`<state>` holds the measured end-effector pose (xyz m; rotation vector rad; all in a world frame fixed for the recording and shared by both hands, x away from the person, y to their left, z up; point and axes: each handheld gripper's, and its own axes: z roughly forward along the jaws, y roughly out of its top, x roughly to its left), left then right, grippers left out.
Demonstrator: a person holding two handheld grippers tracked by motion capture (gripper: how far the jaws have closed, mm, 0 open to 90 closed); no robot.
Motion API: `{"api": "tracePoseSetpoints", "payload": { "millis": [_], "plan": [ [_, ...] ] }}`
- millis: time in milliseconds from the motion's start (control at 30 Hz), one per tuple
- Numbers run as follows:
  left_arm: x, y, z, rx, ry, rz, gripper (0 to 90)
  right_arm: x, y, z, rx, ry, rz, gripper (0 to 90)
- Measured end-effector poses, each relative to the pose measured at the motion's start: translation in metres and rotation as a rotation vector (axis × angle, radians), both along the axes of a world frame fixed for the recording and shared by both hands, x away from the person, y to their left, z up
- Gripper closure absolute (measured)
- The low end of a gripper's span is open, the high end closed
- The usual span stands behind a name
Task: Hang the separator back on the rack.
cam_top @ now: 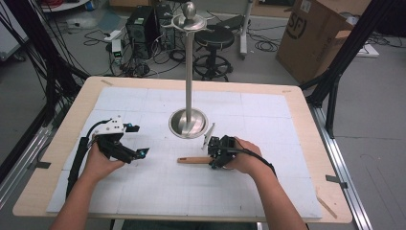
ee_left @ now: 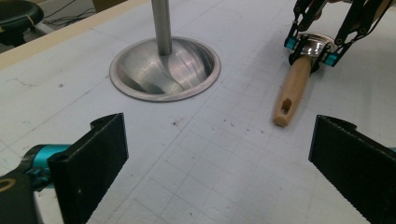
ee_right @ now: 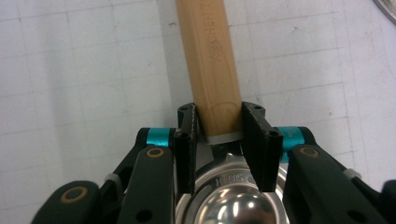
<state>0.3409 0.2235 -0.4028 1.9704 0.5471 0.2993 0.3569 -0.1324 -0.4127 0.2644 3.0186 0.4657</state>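
A utensil with a wooden handle (cam_top: 191,160) and a steel bowl lies on the white mat in the high view, right of centre, handle pointing left. My right gripper (cam_top: 214,152) is shut on that handle where it meets the bowl. In the right gripper view its gripper (ee_right: 219,130) has both black pads pressed on the handle (ee_right: 208,56), with the steel bowl (ee_right: 233,205) just below them. My left gripper (cam_top: 139,140) rests on the mat at the left, open with nothing between its jaws. From the left gripper view its gripper (ee_left: 219,172) faces the handle (ee_left: 292,91) and the steel bowl (ee_left: 314,45).
A tall metal stand with a round domed base (cam_top: 188,123) rises at the mat's centre, just behind the utensil; the base (ee_left: 164,70) is close in the left gripper view. The white grid mat (cam_top: 268,120) covers the wooden table. A stool (cam_top: 214,40) and cardboard box (cam_top: 316,33) stand beyond.
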Motion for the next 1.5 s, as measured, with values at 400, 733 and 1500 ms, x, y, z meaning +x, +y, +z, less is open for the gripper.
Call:
{"api": "tracePoseSetpoints", "payload": {
  "millis": [400,733,1500],
  "plan": [
    [0.001,0.003,0.001,-0.003,-0.002,0.009,5.2,-0.004,0.0,0.007,0.052,-0.053,-0.004,68.9],
    [0.001,0.003,0.001,-0.004,-0.005,0.006,5.2,-0.006,-0.011,0.024,0.164,-0.111,-0.045,69.0],
    [0.0,0.004,0.002,-0.018,-0.003,0.015,5.3,-0.006,-0.039,0.073,0.549,-0.207,-0.137,68.9]
  ]
}}
